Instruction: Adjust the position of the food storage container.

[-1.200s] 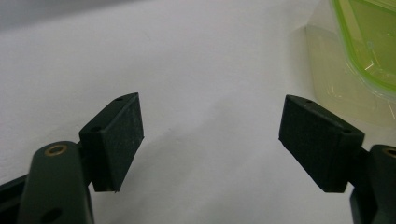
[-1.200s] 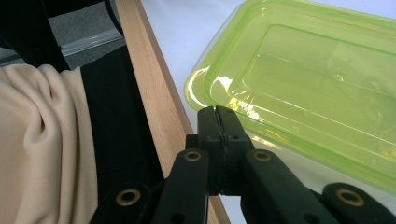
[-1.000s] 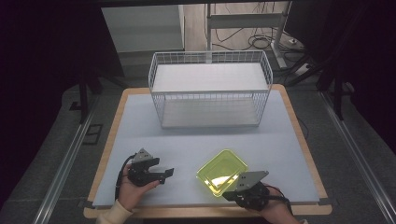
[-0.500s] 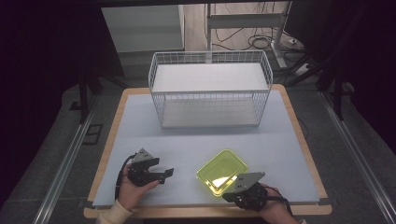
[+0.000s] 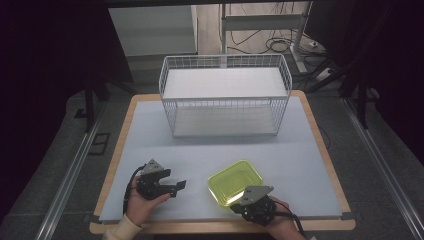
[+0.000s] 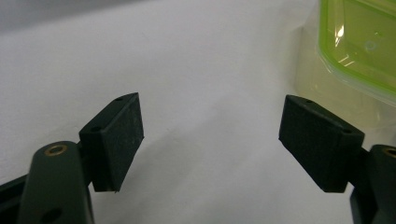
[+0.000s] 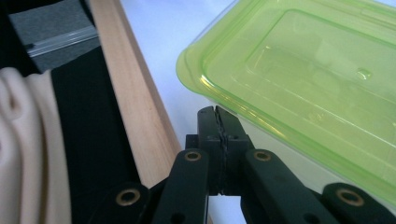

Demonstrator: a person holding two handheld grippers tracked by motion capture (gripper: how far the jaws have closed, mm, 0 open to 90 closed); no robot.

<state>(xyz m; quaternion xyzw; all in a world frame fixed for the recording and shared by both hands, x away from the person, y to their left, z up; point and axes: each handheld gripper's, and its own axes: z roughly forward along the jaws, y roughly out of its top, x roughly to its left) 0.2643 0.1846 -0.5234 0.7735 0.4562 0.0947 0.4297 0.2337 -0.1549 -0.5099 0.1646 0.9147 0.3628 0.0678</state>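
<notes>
A green plastic container [image 5: 235, 181] is approached at its six o'clock rim by the right tool [image 7: 218, 116], pressed together. The left tool [image 6: 210, 140] is held spread at nine o'clock. Jaws should be parted before the rim is gripped.

Dark room; grey floor [image 5: 60, 165]; cables [image 5: 270, 42] behind table [image 5: 310, 107].

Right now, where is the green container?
In the high view, the green container sits near the table's front edge, right of centre, just ahead of the right gripper and well short of the wire basket.

Container [image 5: 235, 181]: translucent lime green. Basket [image 5: 225, 95]: white wire grid. Table [image 5: 280, 155]: pale blue-grey top, light wood edge. Left claw [image 6: 210, 140], right claw [image 7: 217, 122]: black, brass-coloured rivets. Floor [image 5: 60, 165]: grey.
</notes>
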